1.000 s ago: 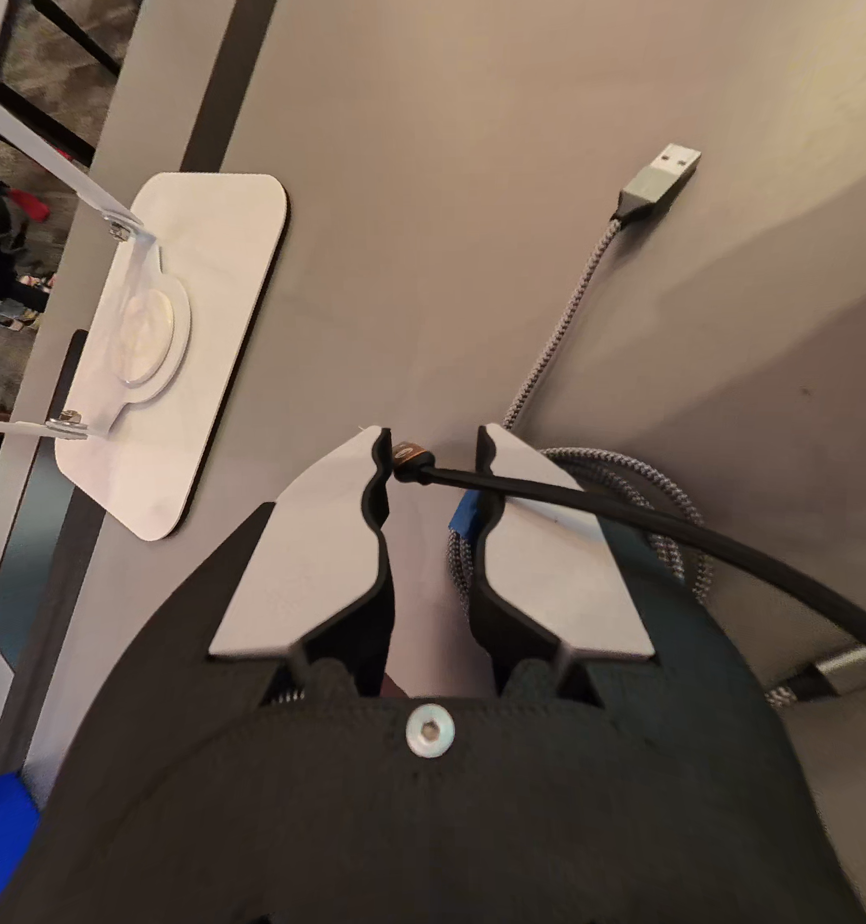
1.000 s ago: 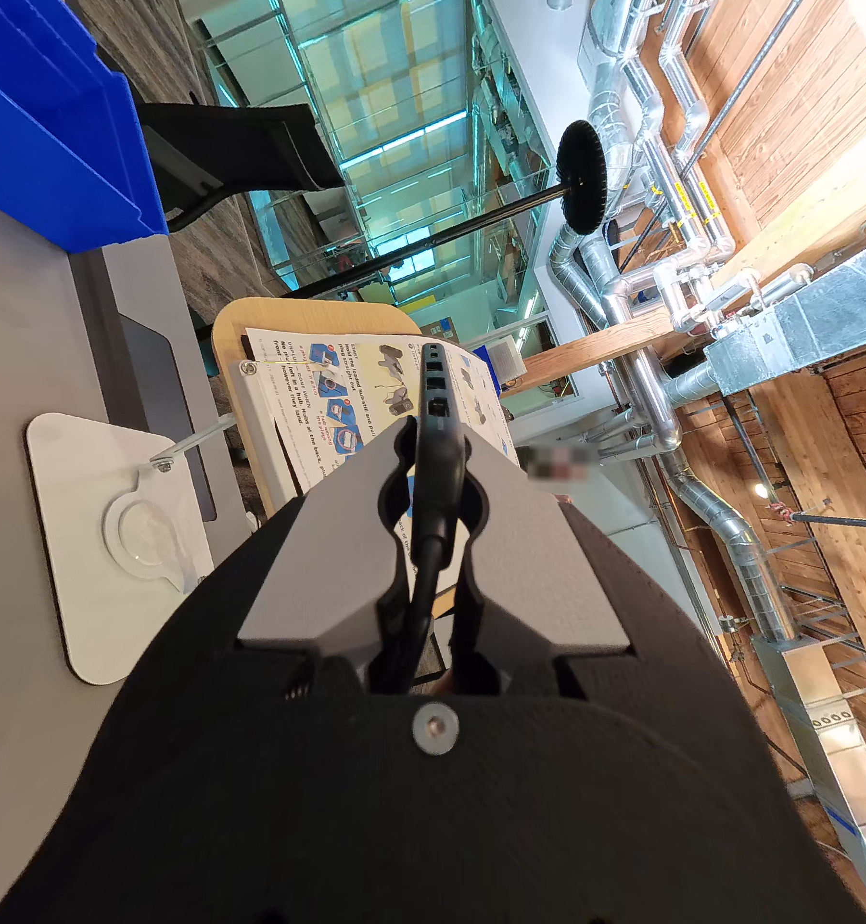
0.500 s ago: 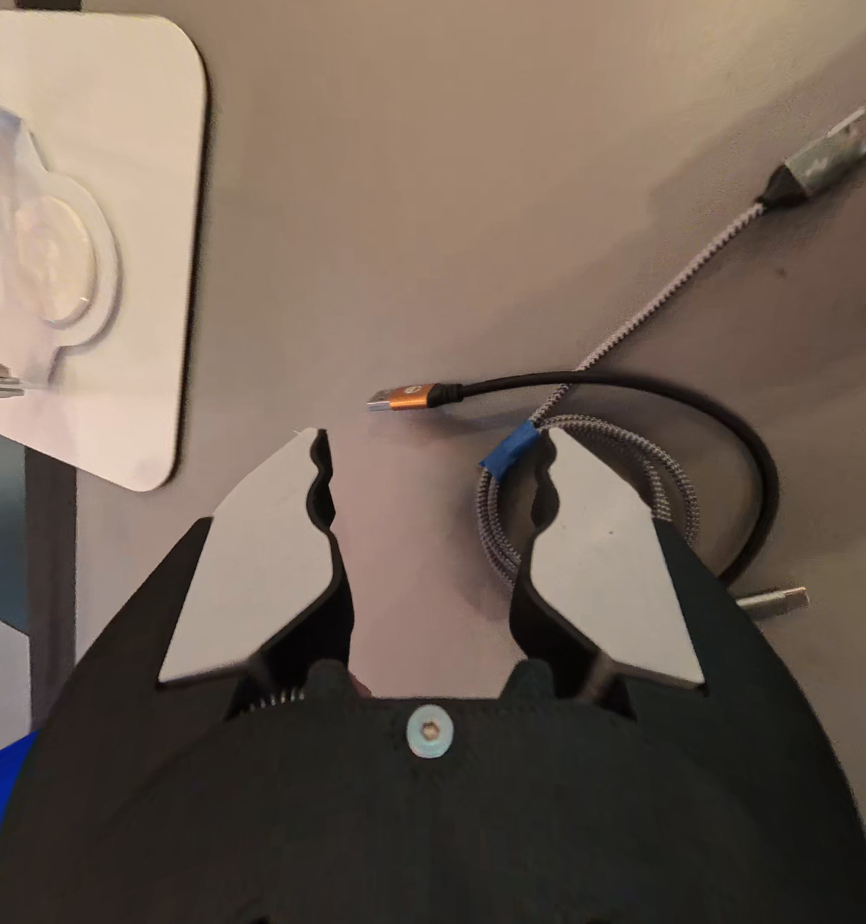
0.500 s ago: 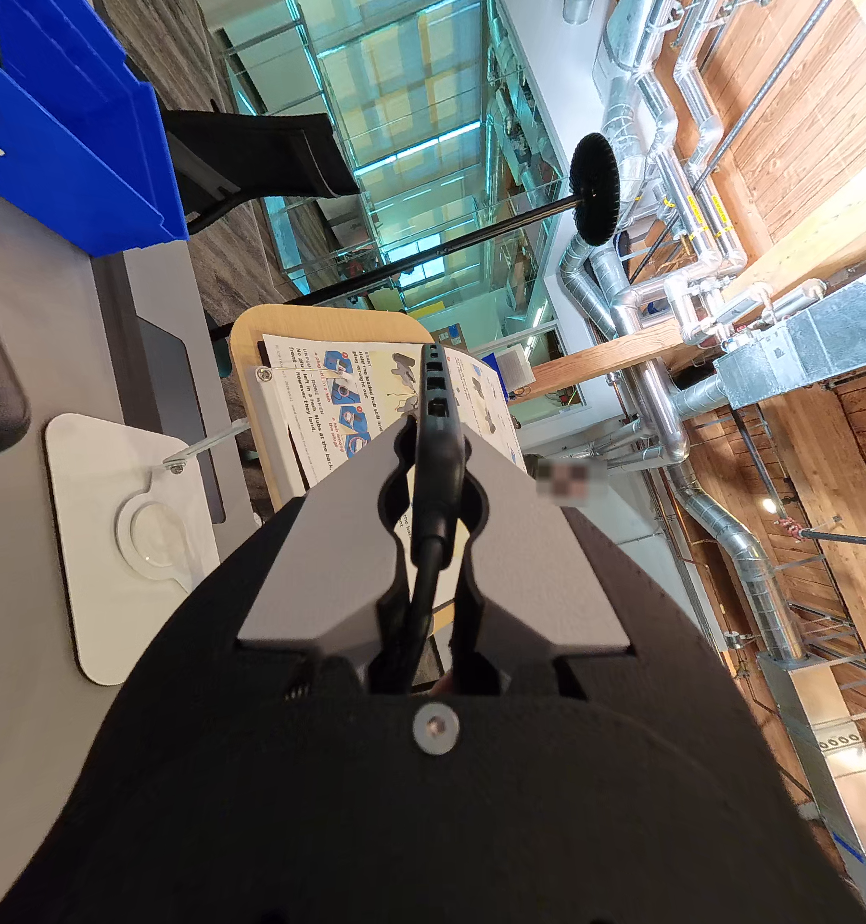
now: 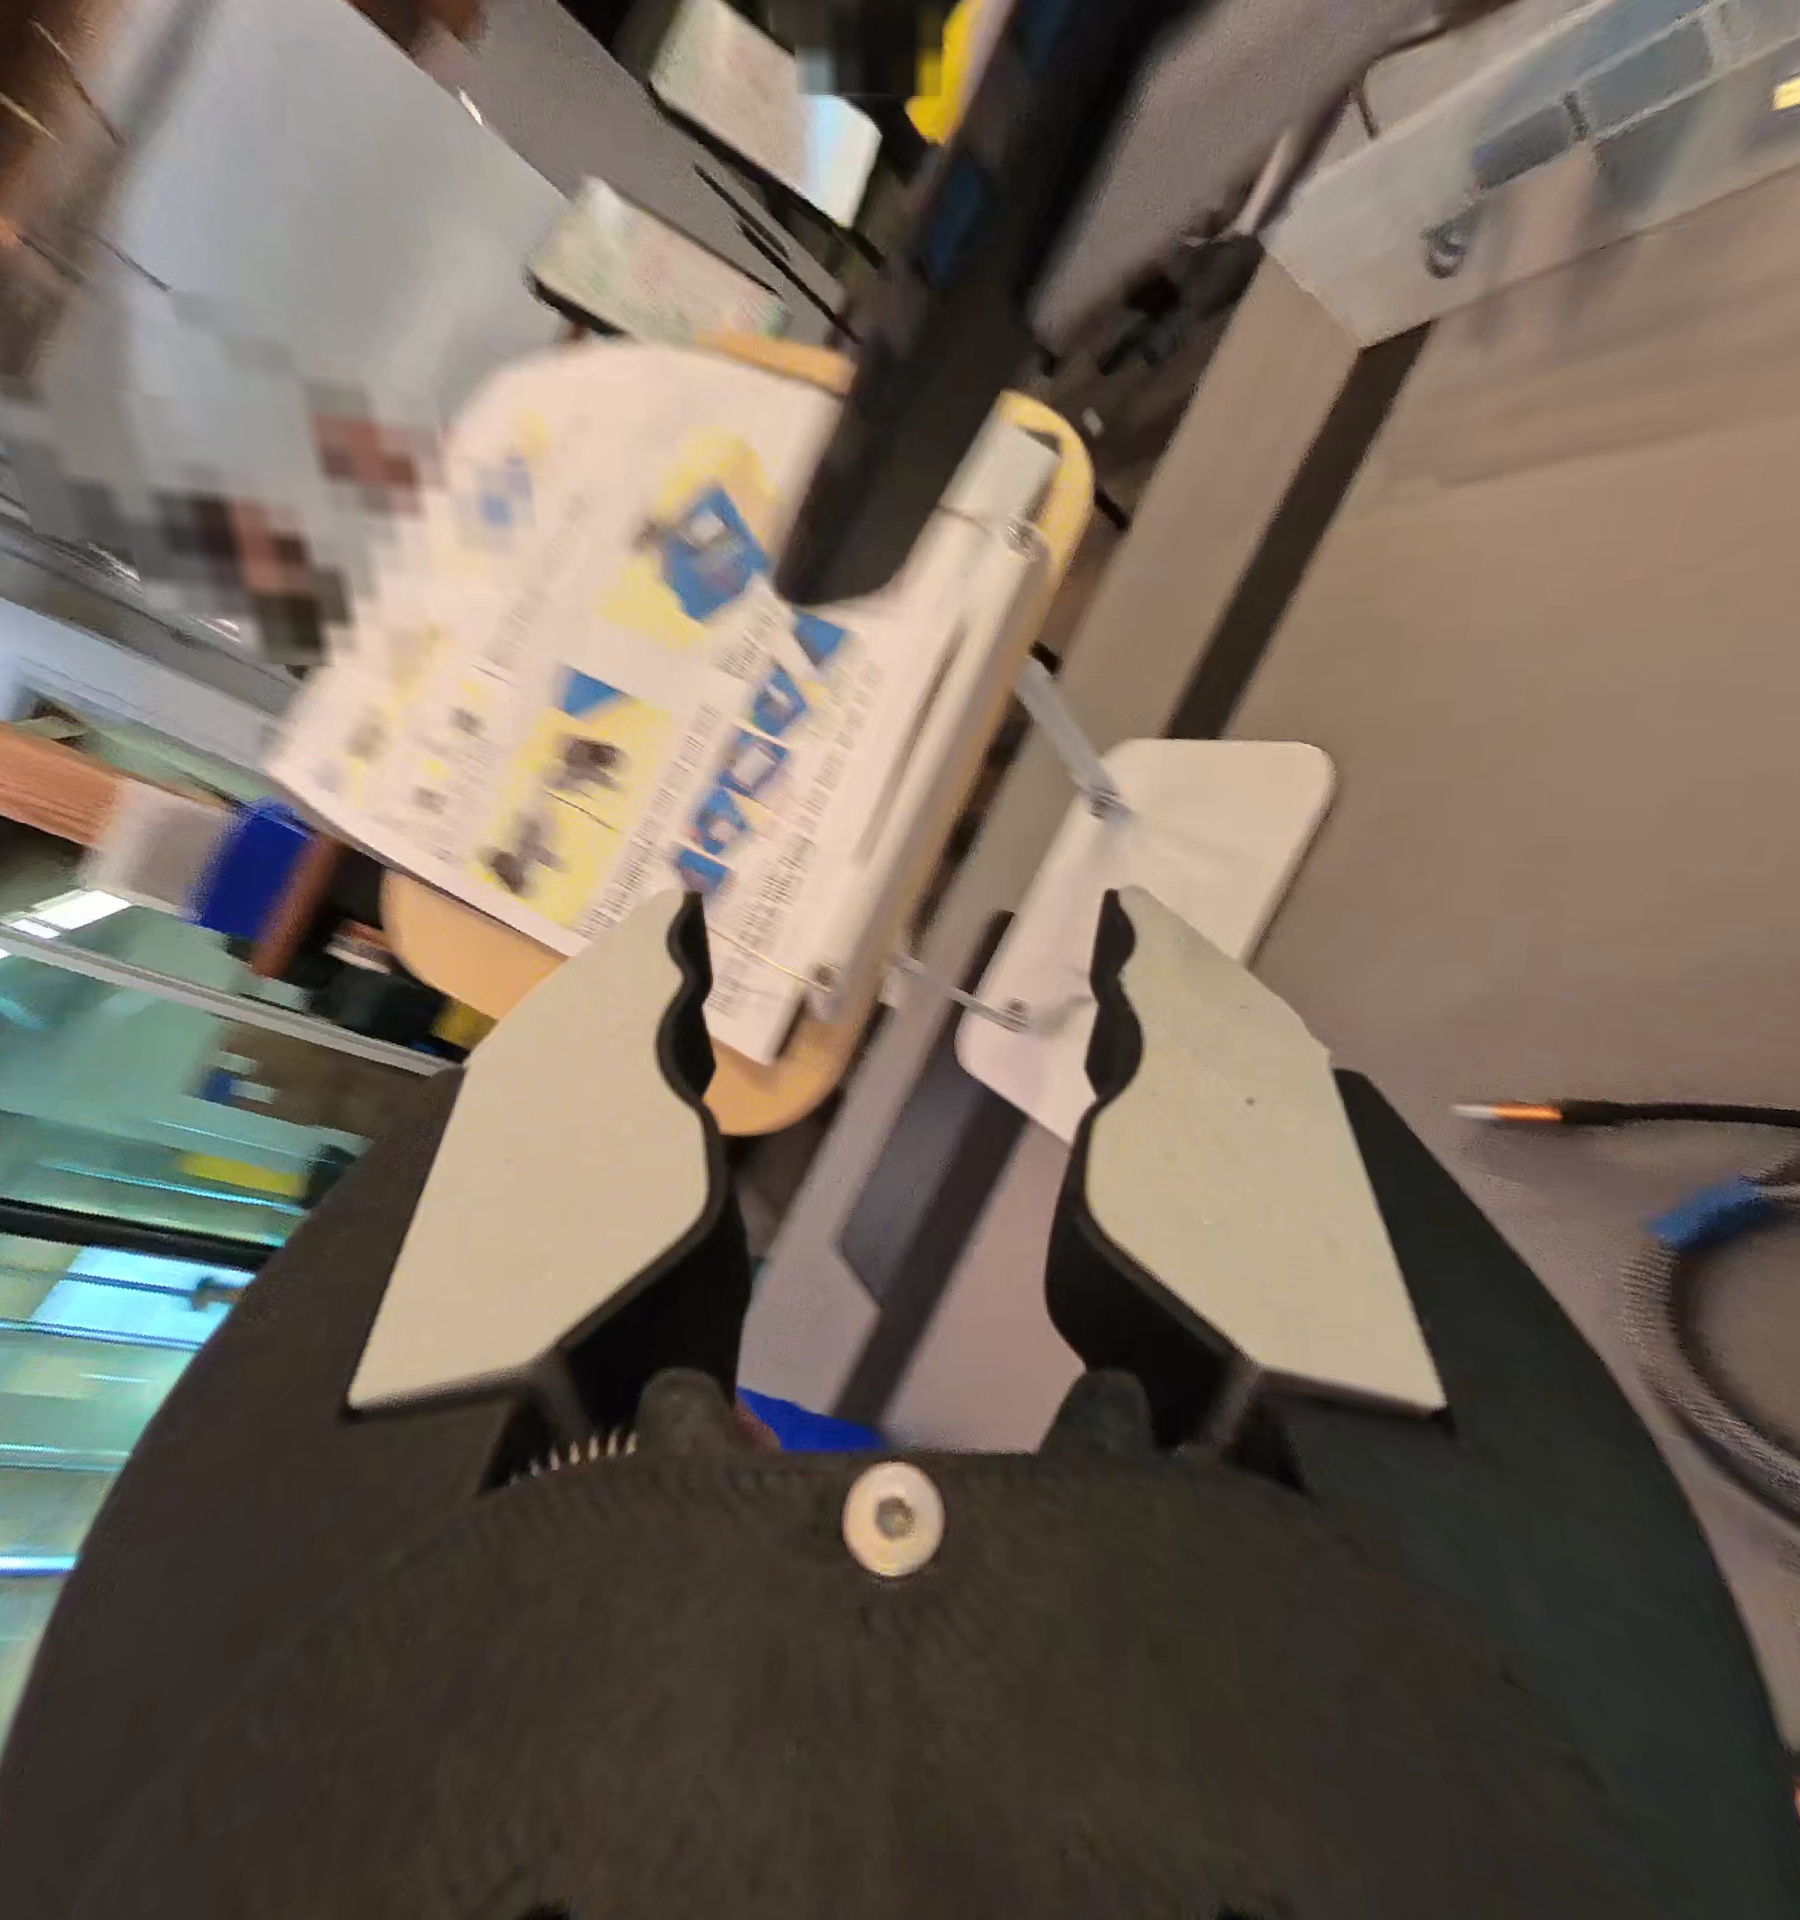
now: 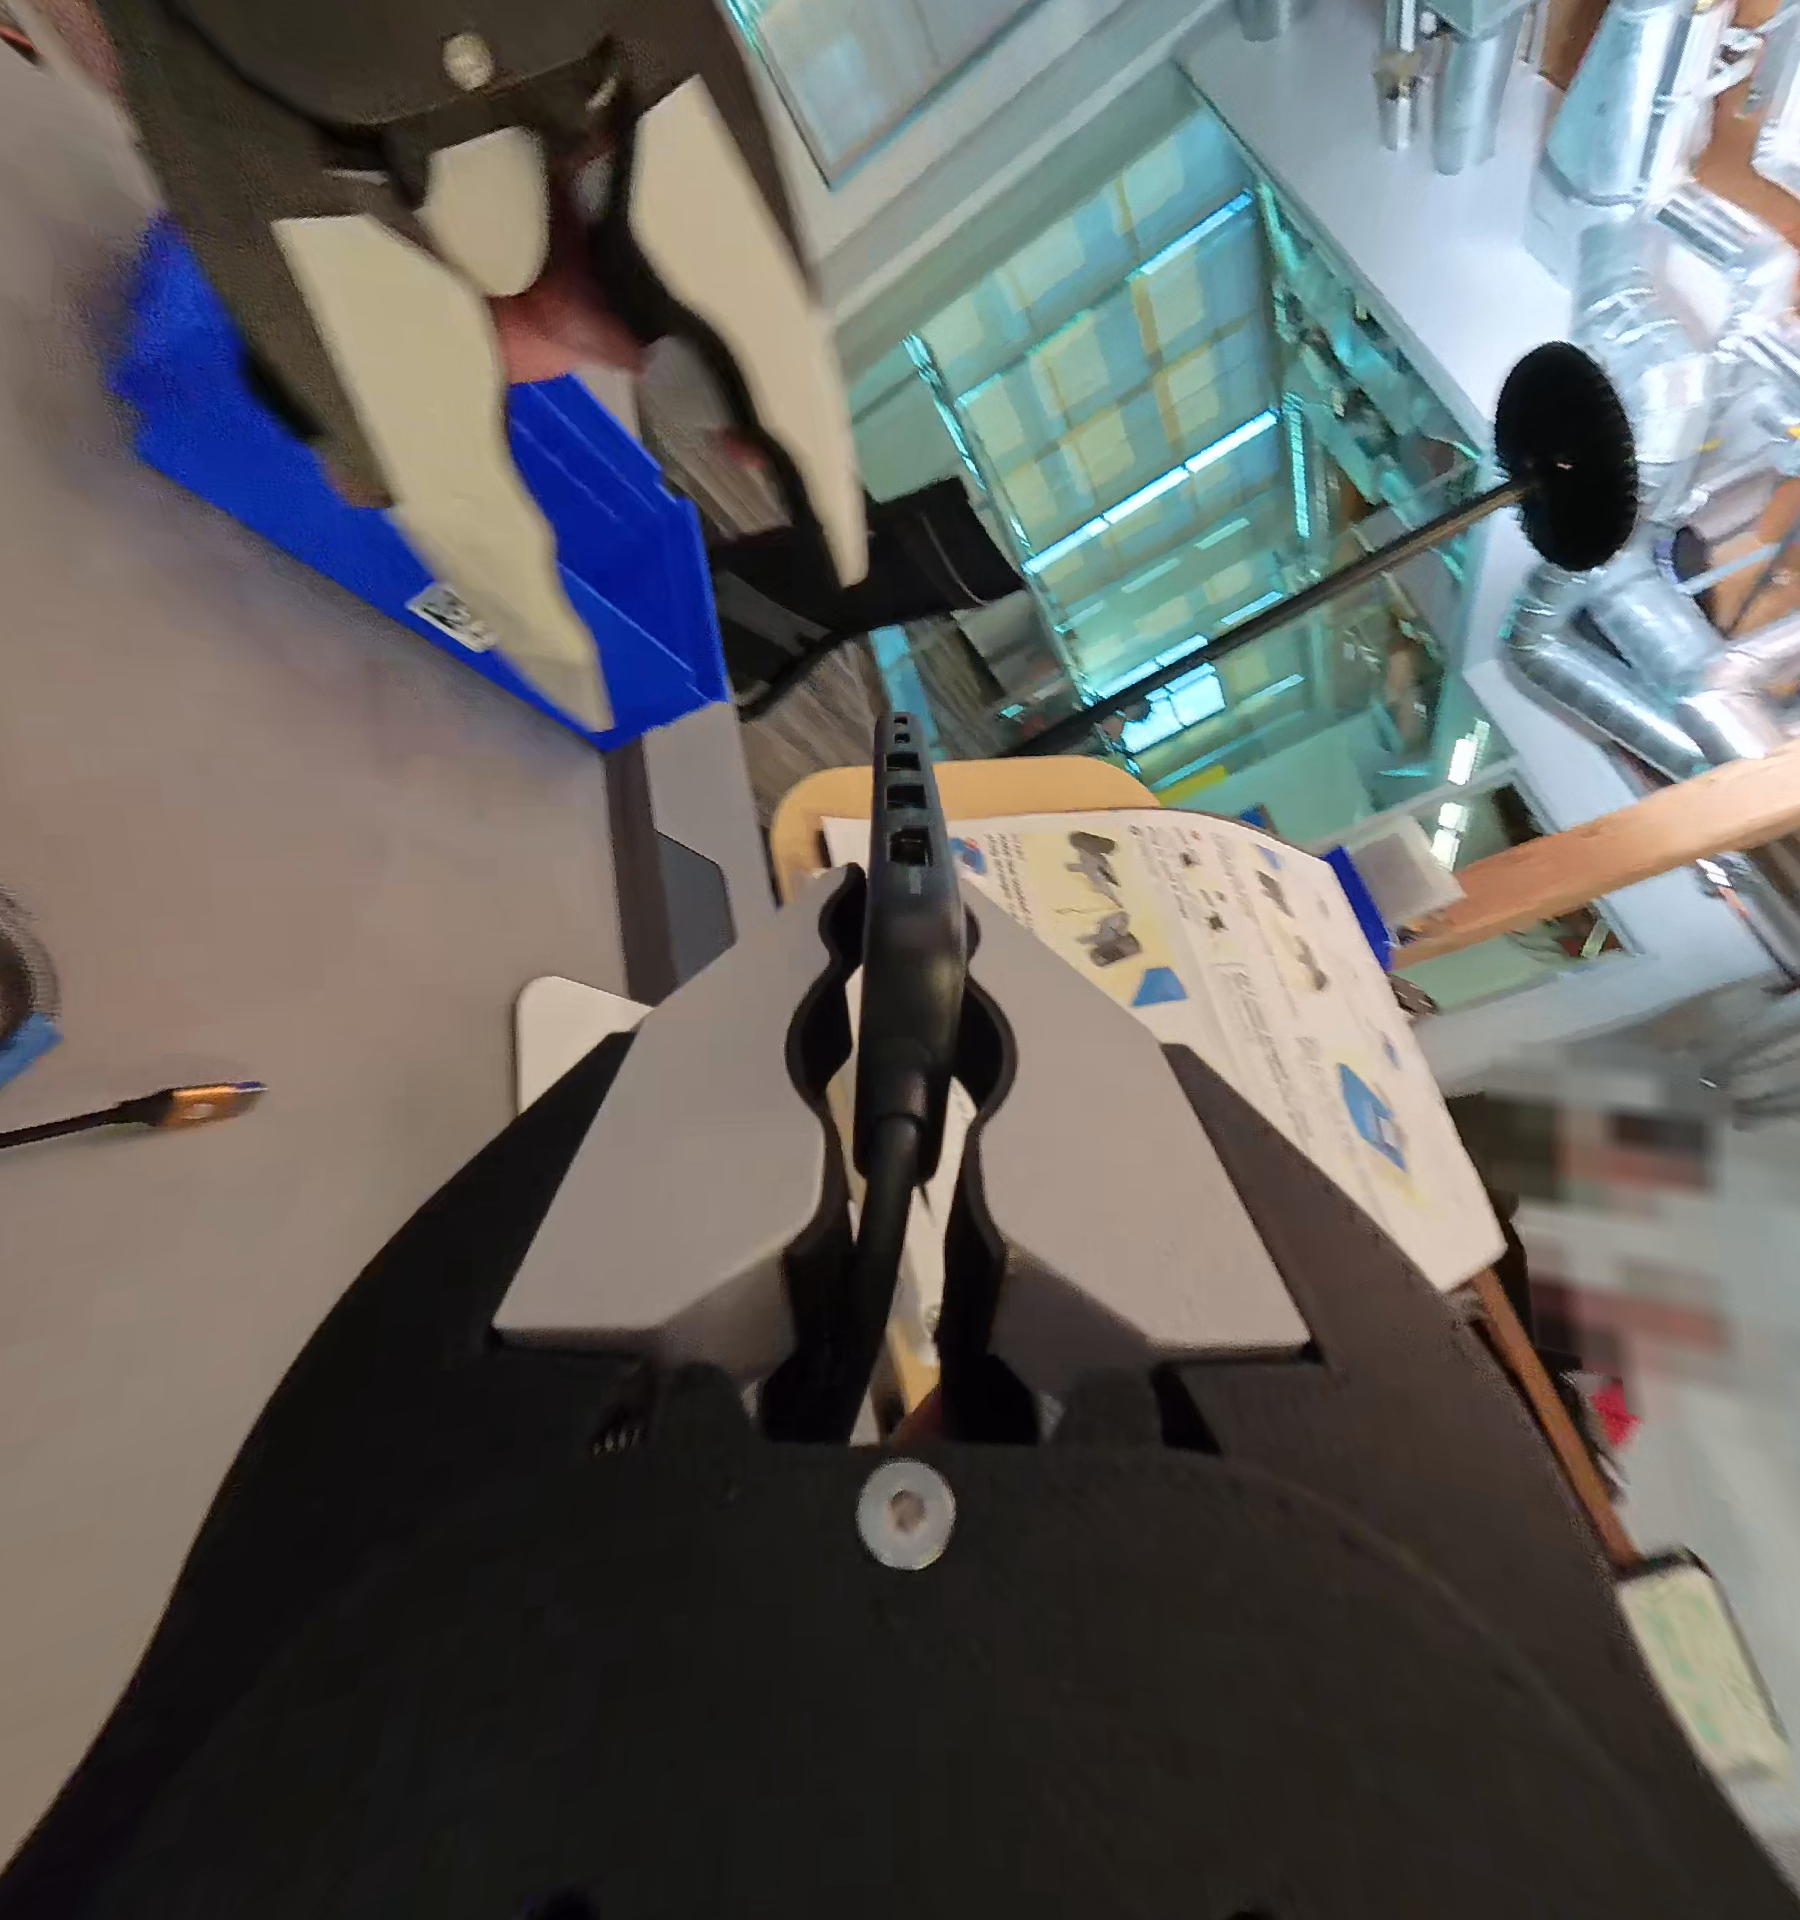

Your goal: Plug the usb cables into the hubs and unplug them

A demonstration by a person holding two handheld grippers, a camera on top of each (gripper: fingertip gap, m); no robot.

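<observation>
Hub [image 6: 904, 935] clamped in right gripper [image 6: 904, 997]; left gripper [image 5: 901, 1023] empty.

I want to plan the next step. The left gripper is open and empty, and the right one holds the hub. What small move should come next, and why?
Probably bring the open left gripper back down to the orange plug lying loose on the table and close on it, since the hub in the right gripper shows empty ports.

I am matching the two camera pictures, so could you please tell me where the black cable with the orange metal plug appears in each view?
Left wrist view: black cable with the orange metal plug lies on the grey table at the right edge, mid-height.
Right wrist view: it lies at the left edge, mid-height.
Shared landmark: the white rounded stand base.
</observation>
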